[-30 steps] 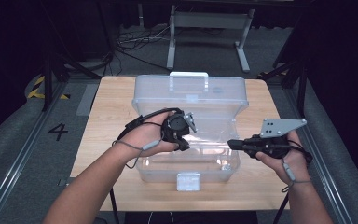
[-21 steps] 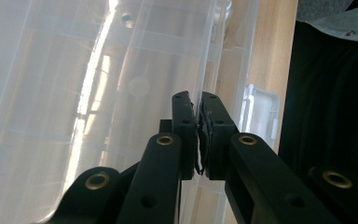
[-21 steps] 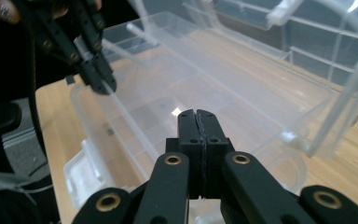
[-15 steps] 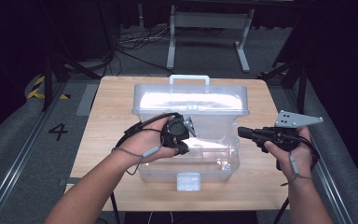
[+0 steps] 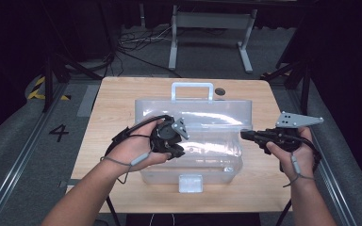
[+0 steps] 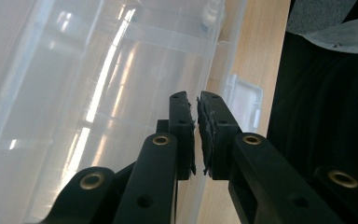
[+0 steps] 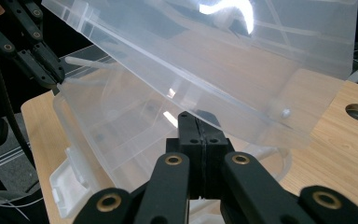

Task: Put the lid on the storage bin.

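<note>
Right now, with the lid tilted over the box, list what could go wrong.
1. The left tool, its jaws just closing with nothing seen between them, meets the lid only at one corner. The lid could slip off and slam onto the box.
2. The shut right tool points at the box's side just below the tilted lid's edge. It might get pinched if the lid drops.

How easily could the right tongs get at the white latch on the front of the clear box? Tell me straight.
Probably yes. The right tongs hang shut at the box's right end, and the latch sits bare on the front wall near the person. The half-raised lid leans back, away from it. Bare table lies between.
</note>
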`<action>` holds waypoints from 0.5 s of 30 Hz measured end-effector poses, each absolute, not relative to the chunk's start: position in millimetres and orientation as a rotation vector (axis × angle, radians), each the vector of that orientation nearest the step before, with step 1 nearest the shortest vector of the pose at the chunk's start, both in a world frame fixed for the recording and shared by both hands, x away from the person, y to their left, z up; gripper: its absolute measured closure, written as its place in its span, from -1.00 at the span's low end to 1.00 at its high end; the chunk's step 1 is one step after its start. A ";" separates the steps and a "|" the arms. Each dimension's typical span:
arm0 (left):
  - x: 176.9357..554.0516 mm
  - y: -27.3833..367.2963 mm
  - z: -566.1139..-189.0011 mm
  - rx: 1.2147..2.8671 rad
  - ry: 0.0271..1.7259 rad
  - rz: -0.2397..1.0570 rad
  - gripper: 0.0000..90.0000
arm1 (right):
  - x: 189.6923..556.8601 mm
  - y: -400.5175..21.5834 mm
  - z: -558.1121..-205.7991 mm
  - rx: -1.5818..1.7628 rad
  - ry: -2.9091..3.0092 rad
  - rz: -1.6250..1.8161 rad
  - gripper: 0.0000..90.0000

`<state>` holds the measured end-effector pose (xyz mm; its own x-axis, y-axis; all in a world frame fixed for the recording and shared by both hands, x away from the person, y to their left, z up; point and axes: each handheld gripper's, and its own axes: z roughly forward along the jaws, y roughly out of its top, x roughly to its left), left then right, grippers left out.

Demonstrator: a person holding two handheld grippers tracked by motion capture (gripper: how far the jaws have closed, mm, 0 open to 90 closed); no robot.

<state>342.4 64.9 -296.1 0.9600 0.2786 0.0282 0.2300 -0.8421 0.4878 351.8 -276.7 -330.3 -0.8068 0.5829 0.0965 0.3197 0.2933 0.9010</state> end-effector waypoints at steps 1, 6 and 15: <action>342.8 66.3 -295.7 2.611 0.361 0.134 0.86 | 351.9 -276.7 -330.3 0.826 2.315 1.521 1.00; 343.0 73.8 -294.8 2.593 0.386 0.129 0.85 | 352.0 -277.3 -330.2 0.825 2.315 1.521 1.00; 340.7 93.3 -296.7 2.551 0.433 0.117 0.85 | 351.2 -278.5 -329.6 0.826 2.325 1.517 1.00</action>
<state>340.7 93.3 -296.7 0.9445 0.3283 -0.0051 0.2811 -0.8003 0.5296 351.2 -278.5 -329.6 -0.8101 0.5778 0.0995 0.3238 0.2994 0.8975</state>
